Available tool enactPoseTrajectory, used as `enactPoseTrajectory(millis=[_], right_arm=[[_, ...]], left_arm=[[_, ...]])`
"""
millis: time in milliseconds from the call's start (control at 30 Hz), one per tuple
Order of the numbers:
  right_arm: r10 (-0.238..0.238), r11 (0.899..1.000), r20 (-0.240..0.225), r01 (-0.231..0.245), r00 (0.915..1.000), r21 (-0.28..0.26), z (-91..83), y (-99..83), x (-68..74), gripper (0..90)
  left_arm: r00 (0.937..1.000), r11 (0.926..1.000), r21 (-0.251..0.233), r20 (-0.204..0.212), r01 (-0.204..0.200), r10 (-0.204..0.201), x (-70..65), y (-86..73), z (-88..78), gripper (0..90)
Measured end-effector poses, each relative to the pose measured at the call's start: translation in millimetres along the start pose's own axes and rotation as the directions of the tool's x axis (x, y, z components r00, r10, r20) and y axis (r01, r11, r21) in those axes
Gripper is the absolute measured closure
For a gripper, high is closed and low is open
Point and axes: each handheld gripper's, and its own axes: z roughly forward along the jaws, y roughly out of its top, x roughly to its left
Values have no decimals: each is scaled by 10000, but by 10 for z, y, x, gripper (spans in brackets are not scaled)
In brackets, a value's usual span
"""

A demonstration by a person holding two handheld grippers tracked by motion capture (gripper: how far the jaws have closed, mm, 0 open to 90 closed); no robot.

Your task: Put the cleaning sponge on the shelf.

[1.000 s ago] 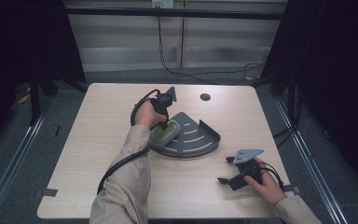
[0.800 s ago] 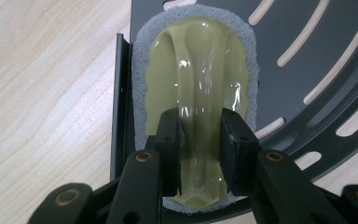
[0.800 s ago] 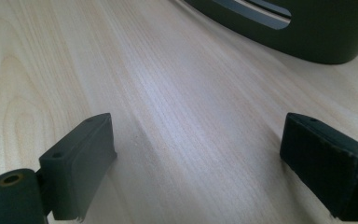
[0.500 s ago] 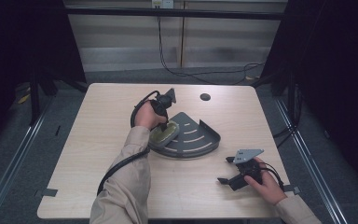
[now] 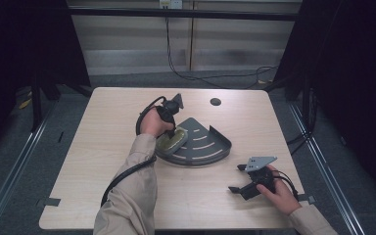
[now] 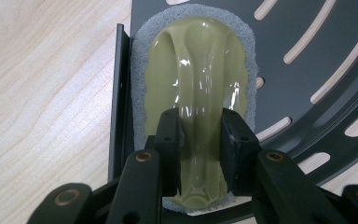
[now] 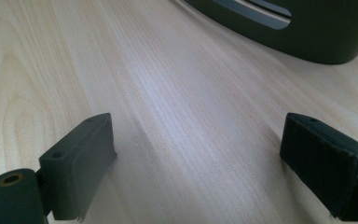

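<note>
A dark grey quarter-round slotted tray lies mid-table. At its left corner lies an olive-green sponge with a grey scouring edge. My left gripper points down onto the sponge, and its jaws are shut on the raised ridge along the sponge's top. My right gripper rests low over the bare wood at the front right, jaws wide open with nothing between them. The tray's rim shows beyond it.
A small dark round hole sits near the table's far edge. Cables trail from both grippers, and one loops under the left sleeve. Dark frame posts stand left and right of the table.
</note>
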Motion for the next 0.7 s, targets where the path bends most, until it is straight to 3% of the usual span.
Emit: enactPoseTrajectory(millis=[700], right_arm=[[1,10000,-1,-1,10000,2,0,0,0,96]], left_arm=[[9999,9999,-106,2,104,-104,-5,-24,6,632]])
